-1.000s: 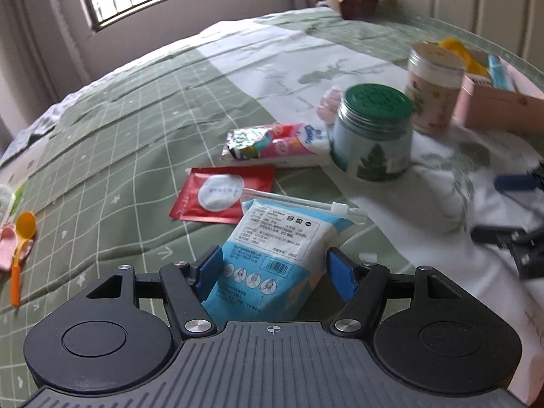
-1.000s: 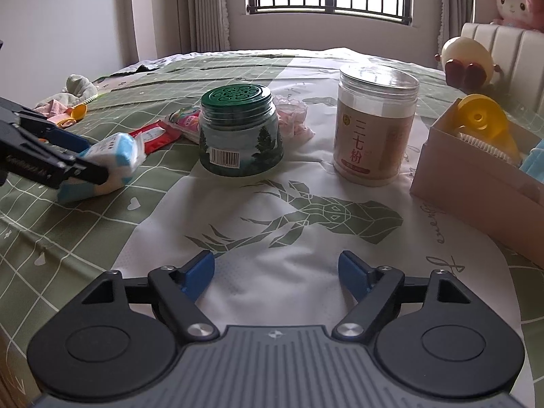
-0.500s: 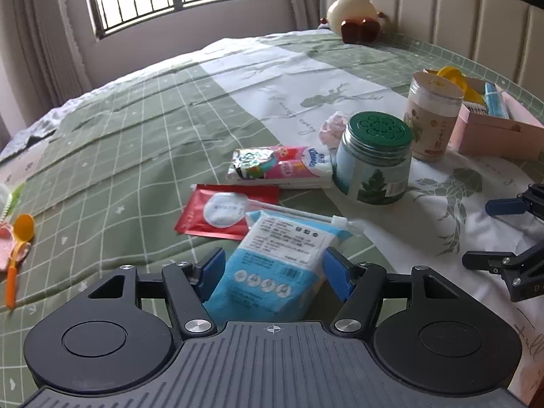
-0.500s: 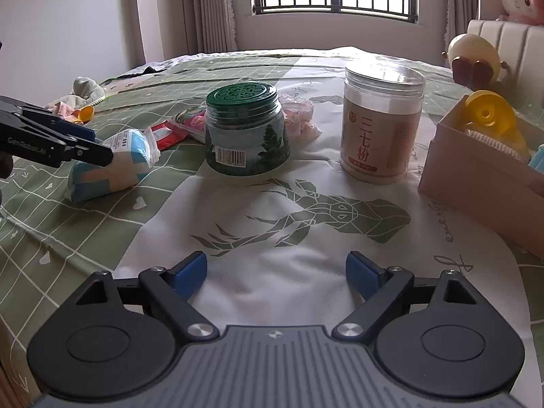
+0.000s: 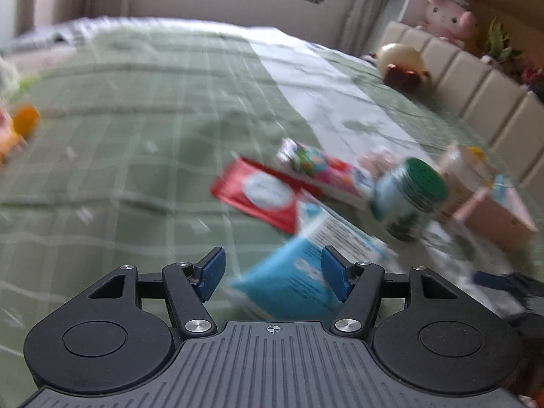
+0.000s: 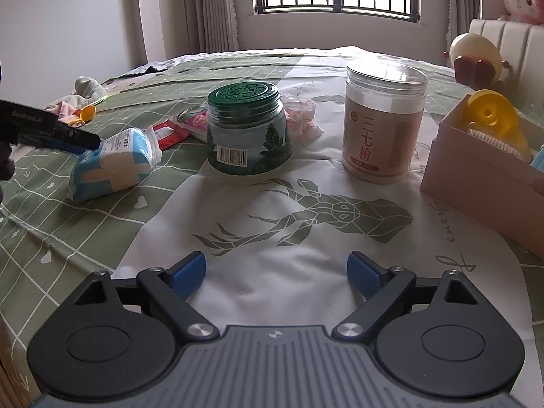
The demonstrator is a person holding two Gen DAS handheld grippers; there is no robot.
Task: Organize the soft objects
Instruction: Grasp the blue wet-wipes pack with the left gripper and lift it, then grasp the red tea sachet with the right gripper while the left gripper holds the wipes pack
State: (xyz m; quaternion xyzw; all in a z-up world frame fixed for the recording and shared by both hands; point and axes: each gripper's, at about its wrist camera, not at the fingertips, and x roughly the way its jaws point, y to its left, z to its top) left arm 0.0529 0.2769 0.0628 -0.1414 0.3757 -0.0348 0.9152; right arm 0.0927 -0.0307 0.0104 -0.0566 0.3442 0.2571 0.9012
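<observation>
While the left wrist view is smeared by blur, the right wrist view is sharp, and the entries below draw on both.

Bedspread (image 6: 306,255): green grid with a white deer panel; fills both views and carries every item listed.
Pink box (image 6: 476,170): right edge of the right view, open-topped, a yellow tool (image 6: 493,119) resting inside.
Left gripper (image 5: 272,258): jaws apart, having just been closing; the blue tissue pack lies between them, crowded against the right-hand pad with a clear gap at the left-hand pad. In the right view one black finger (image 6: 68,134) reaches in from the left edge over the pack's top.
Right gripper (image 6: 275,260): jaws wide apart, having just been opening; only the white deer panel shows between them.
Clear-lidded jar (image 6: 384,129): upright, right of centre, pale powder inside, near the pink box.
Green-lidded jar (image 6: 248,136): upright at centre, tree print on its label; well apart from the clear-lidded jar.
Blue tissue pack (image 6: 112,163): lying on the green grid at middle left of the right view, left of the green-lidded jar; bottom centre of the left view (image 5: 292,278).
Colourful pouch (image 5: 323,166): flat, beyond the red sachet, beside the green-lidded jar.
Red sachet (image 5: 258,193): flat, just beyond the pack.
Pink fabric piece (image 6: 302,119): behind and between the two jars.
</observation>
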